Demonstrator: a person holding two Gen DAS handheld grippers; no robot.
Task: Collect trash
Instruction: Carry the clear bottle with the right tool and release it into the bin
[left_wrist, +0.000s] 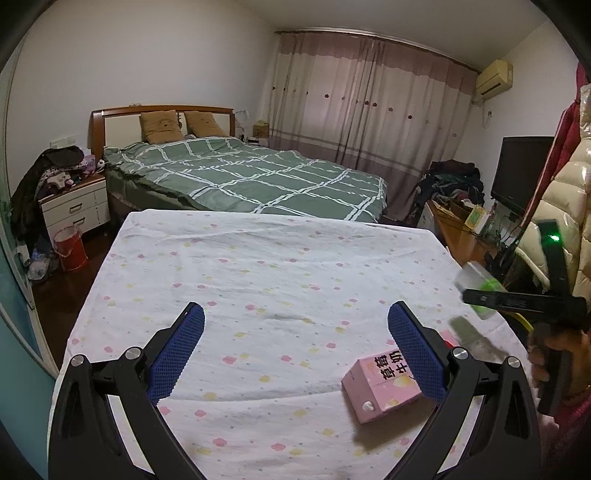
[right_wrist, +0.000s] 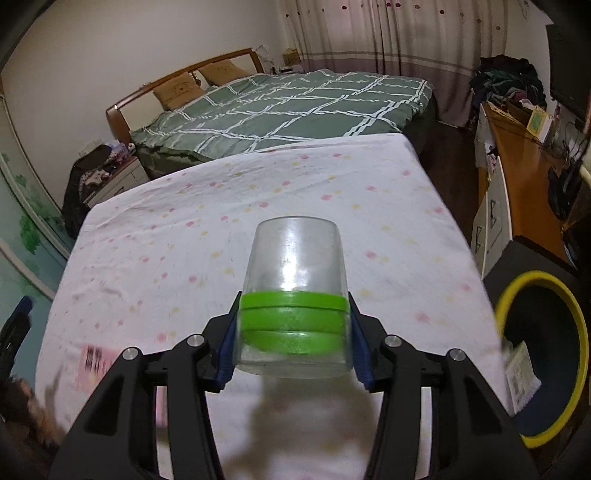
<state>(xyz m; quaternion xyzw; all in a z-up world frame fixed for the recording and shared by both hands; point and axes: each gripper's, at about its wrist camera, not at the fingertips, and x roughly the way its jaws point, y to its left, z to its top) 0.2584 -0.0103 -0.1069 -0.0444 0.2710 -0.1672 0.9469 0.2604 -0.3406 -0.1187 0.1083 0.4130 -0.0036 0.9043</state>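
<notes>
My right gripper (right_wrist: 293, 332) is shut on a clear plastic jar with a green lid band (right_wrist: 293, 291), held above the table's right side; the jar also shows blurred in the left wrist view (left_wrist: 478, 288). My left gripper (left_wrist: 295, 339) is open and empty, low over the flowered tablecloth (left_wrist: 258, 266). A pink carton (left_wrist: 382, 387) lies on the cloth just inside the left gripper's right finger (left_wrist: 415, 354); it appears blurred in the right wrist view (right_wrist: 94, 363). A yellow-rimmed bin (right_wrist: 543, 354) with trash inside stands to the right of the table.
A green checked bed (left_wrist: 251, 173) lies beyond the table. A nightstand (left_wrist: 74, 206) and a red bucket (left_wrist: 70, 247) are at the left. A wooden desk (right_wrist: 517, 177) with clutter runs along the right, with coats (left_wrist: 565, 206) hanging near it.
</notes>
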